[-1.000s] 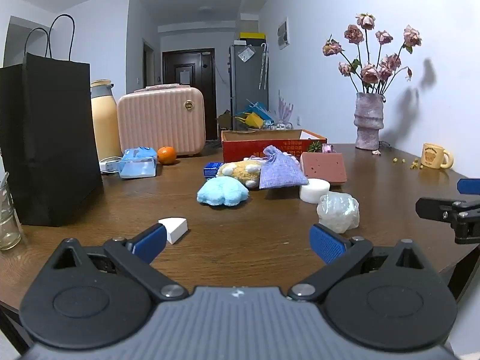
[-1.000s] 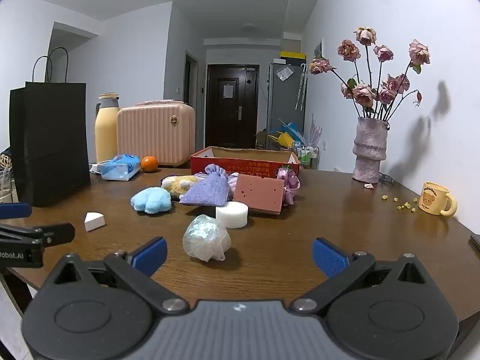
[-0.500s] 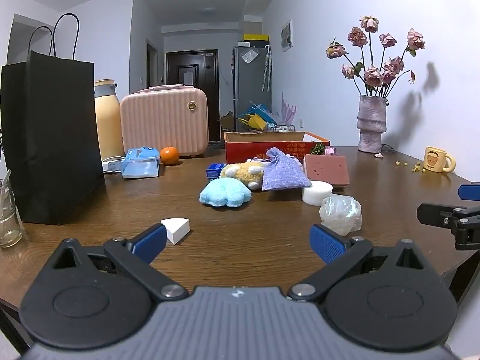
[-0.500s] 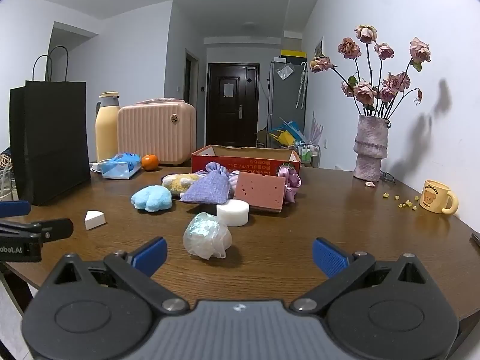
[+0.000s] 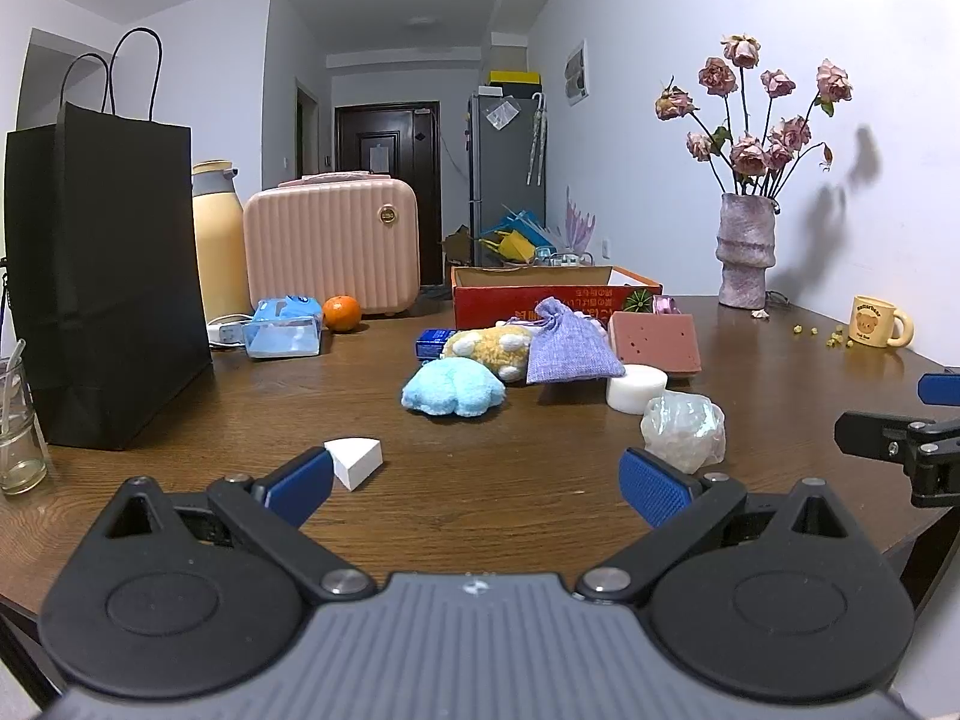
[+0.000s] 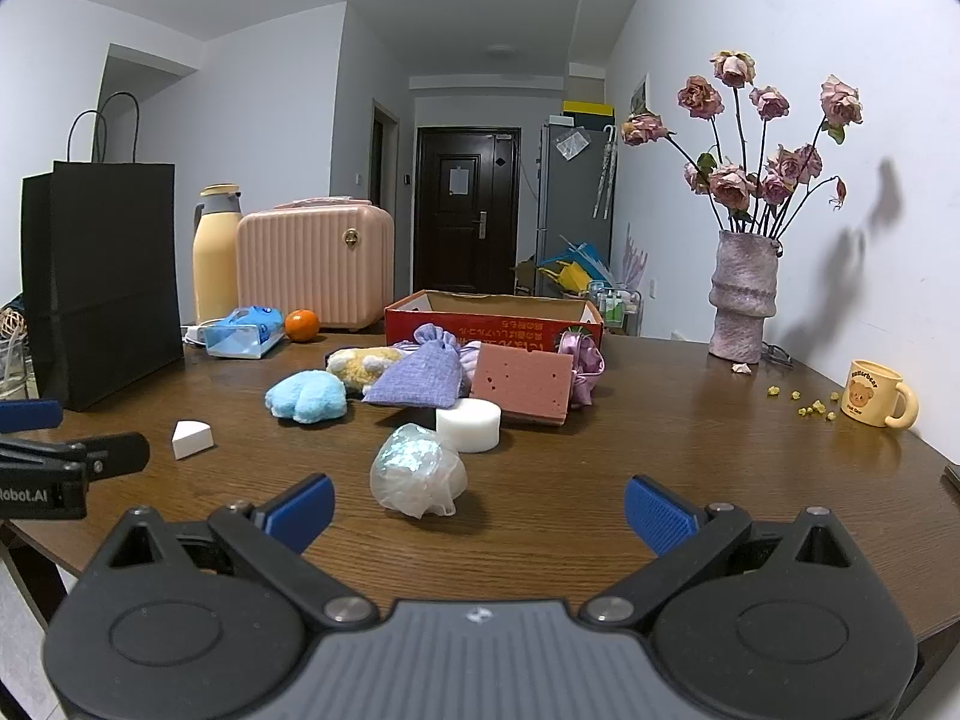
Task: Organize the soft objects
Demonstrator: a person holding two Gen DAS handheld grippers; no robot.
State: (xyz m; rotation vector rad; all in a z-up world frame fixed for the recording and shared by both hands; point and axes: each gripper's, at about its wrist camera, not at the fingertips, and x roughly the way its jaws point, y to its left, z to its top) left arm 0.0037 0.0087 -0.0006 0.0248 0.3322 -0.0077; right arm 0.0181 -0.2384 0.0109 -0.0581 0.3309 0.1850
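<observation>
Two handheld grippers are hovering at the near edge of a wooden table (image 5: 540, 480), both with jaws spread wide and gripping nothing. The left gripper (image 5: 474, 483) is sitting just behind a white wedge (image 5: 355, 461); the right gripper (image 6: 477, 507) is facing a crinkled clear bag (image 6: 418, 476) lying just ahead of its fingers. Past the bag, the soft things are lying bunched mid-table — a white puck (image 6: 468, 425), a blue plush (image 6: 307, 395), a yellow plush (image 6: 360, 365), a purple pouch (image 6: 420, 378) and a pink sponge (image 6: 521, 382) leaning in front of a red box (image 6: 492, 321), which is standing open behind them. Farther back on the left are standing a black bag (image 5: 108, 282), a yellow flask (image 5: 217, 240) and a pink case (image 5: 330, 243), with a tissue pack (image 5: 282, 330) and an orange (image 5: 342, 312) in front of the case. A vase (image 6: 743, 294) of dried roses and a mug (image 6: 875, 393) are standing on the right, near the wall.
</observation>
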